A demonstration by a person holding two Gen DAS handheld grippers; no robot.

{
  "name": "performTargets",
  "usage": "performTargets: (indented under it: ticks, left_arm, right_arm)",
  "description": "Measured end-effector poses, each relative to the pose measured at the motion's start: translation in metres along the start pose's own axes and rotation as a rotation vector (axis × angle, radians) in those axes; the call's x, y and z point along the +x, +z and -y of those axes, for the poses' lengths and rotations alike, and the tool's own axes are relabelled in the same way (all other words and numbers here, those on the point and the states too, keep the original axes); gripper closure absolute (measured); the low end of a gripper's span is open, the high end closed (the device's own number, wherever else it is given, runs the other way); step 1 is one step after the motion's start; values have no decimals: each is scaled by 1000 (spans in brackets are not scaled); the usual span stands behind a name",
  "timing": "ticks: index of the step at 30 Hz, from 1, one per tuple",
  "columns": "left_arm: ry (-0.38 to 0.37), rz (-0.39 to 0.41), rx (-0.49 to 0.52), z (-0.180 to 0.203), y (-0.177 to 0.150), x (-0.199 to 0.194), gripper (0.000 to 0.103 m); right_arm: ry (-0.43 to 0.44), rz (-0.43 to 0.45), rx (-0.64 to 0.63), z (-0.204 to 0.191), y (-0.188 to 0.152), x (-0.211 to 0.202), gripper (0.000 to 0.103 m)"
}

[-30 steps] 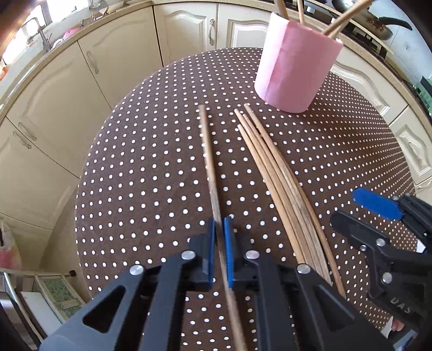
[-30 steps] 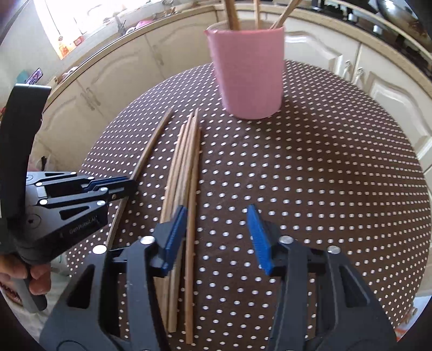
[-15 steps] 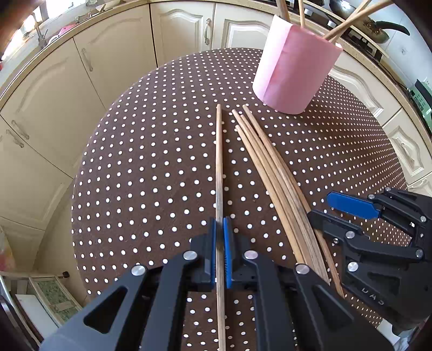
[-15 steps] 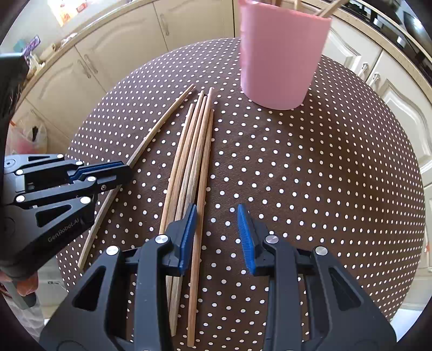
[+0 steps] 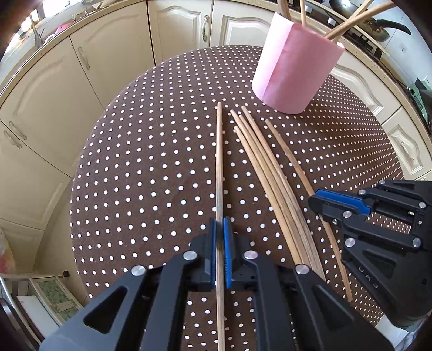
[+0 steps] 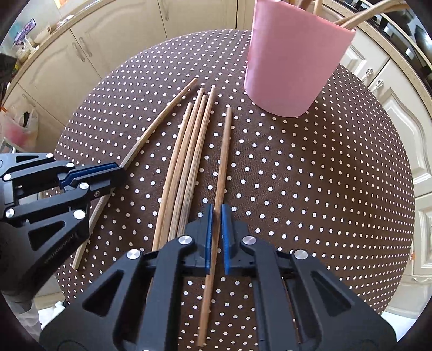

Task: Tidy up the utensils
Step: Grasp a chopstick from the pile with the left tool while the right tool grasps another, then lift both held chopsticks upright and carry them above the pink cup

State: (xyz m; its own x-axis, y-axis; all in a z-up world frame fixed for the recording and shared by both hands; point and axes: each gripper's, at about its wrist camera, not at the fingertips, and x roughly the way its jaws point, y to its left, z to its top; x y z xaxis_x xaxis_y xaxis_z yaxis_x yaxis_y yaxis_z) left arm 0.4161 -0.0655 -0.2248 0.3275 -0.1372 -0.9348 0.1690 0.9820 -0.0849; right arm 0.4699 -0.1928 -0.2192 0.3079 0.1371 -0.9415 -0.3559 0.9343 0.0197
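Observation:
A pink cup (image 5: 294,64) (image 6: 291,62) with several wooden chopsticks in it stands at the far side of the round dotted table (image 5: 151,167). My left gripper (image 5: 221,232) is shut on one wooden chopstick (image 5: 219,162) that points toward the cup. My right gripper (image 6: 216,216) is shut around another single chopstick (image 6: 222,167), which sits apart from a bundle of several chopsticks (image 6: 186,162) lying to its left. In the right wrist view the left gripper (image 6: 118,172) holds its curved-looking chopstick (image 6: 159,121) at the far left.
Cream kitchen cabinets (image 5: 54,89) curve round the table on all far sides. The table's edge drops off close behind both grippers. A pan (image 5: 378,24) sits on the counter behind the cup.
My right gripper has closed on the rightmost chopstick and drawn it away from the bundle. My left gripper still holds its chopstick, now straighter toward the cup.

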Motion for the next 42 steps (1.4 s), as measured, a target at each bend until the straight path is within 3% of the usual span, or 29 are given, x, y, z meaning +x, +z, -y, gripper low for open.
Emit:
performTargets:
  ticks: [8, 15, 25, 33, 42]
  left_arm:
    - [-109, 116, -13, -15, -9, -22, 97]
    - [-195, 298, 10, -6, -16, -60, 97]
    - [-286, 571, 35, 16, -26, -115, 97]
    - [-309, 790, 36, 36, -11, -147, 97]
    - [-271, 979, 32, 50, 31, -160, 97]
  right_arm:
    - [85, 130, 49, 22, -35, -25, 97]
    - [165, 289, 64, 31, -51, -65, 97]
    - [249, 650, 126, 44, -82, -139, 97]
    - [289, 962, 213, 76, -97, -190, 97]
    - [248, 1134, 301, 111, -61, -200, 97]
